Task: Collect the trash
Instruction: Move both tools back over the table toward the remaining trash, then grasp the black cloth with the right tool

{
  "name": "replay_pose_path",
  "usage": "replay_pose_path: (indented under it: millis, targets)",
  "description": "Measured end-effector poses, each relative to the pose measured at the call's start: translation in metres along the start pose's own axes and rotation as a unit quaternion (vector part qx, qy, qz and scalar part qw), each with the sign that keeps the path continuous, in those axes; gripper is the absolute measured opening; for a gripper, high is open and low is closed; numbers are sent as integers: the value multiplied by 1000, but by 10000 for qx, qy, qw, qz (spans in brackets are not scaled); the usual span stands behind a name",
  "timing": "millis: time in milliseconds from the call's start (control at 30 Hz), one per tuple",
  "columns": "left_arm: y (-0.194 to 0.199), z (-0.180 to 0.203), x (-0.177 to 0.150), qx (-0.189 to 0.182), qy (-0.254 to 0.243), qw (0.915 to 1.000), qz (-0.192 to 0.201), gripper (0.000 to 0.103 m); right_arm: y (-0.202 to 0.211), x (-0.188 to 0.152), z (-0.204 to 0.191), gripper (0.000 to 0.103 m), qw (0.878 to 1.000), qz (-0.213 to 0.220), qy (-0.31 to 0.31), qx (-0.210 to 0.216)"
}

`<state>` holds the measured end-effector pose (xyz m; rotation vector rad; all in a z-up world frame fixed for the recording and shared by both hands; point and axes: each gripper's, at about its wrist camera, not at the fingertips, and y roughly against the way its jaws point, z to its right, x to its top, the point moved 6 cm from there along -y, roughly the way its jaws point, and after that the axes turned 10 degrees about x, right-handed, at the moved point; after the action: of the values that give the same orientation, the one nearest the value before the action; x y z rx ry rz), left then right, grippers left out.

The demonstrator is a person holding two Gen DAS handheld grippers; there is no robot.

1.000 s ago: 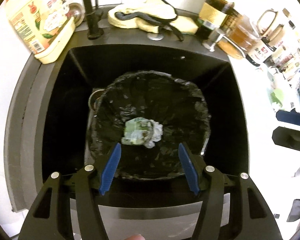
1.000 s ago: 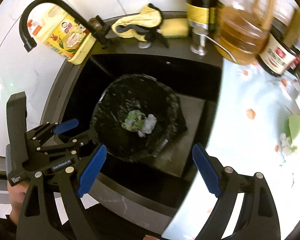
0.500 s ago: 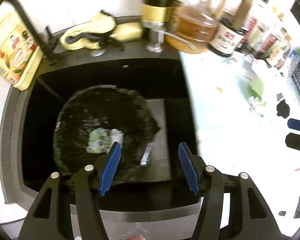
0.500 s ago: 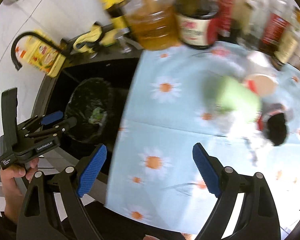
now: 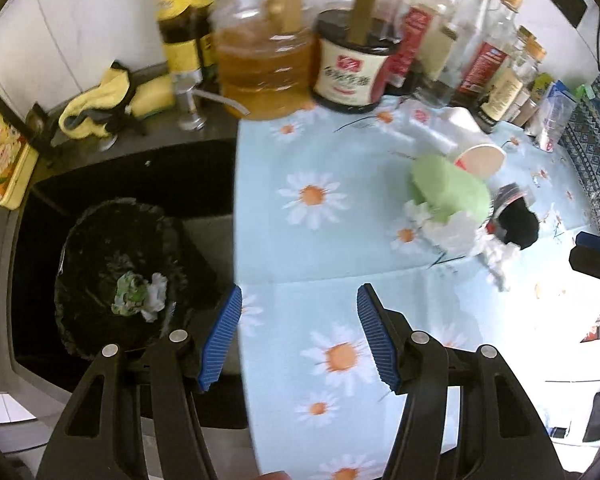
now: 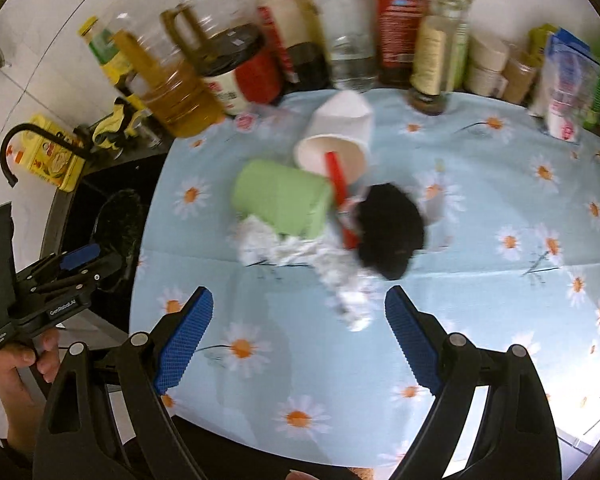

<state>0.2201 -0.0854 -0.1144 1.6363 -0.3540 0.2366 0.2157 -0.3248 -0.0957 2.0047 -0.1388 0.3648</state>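
Observation:
A heap of trash lies on the daisy-print tablecloth (image 6: 480,320): a green cup (image 6: 282,200) on its side, a white paper cup (image 6: 336,140) on its side, a red strip (image 6: 340,196), a black lump (image 6: 392,232) and crumpled white paper (image 6: 340,276). My right gripper (image 6: 298,338) hovers open just in front of the crumpled paper, nothing between its fingers. My left gripper (image 5: 298,334) is open and empty over the cloth's left edge, beside the sink. A black-lined bin (image 5: 100,280) in the sink holds crumpled green and white trash (image 5: 138,296). The same trash heap (image 5: 456,208) lies to the upper right of the left gripper.
Oil and sauce bottles (image 6: 228,60) line the back of the table. A black sink (image 5: 148,176) with a tap (image 6: 24,144), a yellow cloth (image 5: 96,108) and a yellow carton (image 5: 4,160) lies to the left. A hand (image 6: 20,360) holds the left gripper.
Both grippers have swept right, from above the sink bin to over the tablecloth. The trash heap has come into the right wrist view. Both stay open and empty.

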Motion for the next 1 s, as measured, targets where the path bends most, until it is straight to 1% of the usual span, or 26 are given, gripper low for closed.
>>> replay_pose_path:
  millis: [200,300,433,533,633,700,800,867,900,1000]
  targets:
    - [12,37,9,8,-23,9998,203,58,24,1,42,87,9997,198,-79,-140]
    - [12,51,10,0,-21,9998,217,58,28,1,65,87,9995,187,-132,-205]
    - [10,71,9,-21,11,9999,168,58,27,1,82,87,9996,156,-172,-168]
    - [7,82,8,-63,110,9999,74,58,24,1,82,87,9998,127,-112,-46]
    - [5,92,6,-57,121,9999,54,58,16,0,73,86,9999,47,26,93]
    - [3,98,4,-93,126,9999,45,58,7,-1,65,83,9997,-54,173,171]
    - [-2,105,0,-126,156,9998,-8,58,-5,0,58,81,9992,-184,324,145]
    - [-5,108,-5,-170,224,9996,-63,58,-14,2,56,80,9987,-262,448,18]
    - [-7,108,-8,-177,262,9995,-90,58,-17,3,55,78,9985,-289,468,1]
    - [-14,104,-18,-204,394,9988,-204,58,-31,7,53,78,9977,-463,497,14]
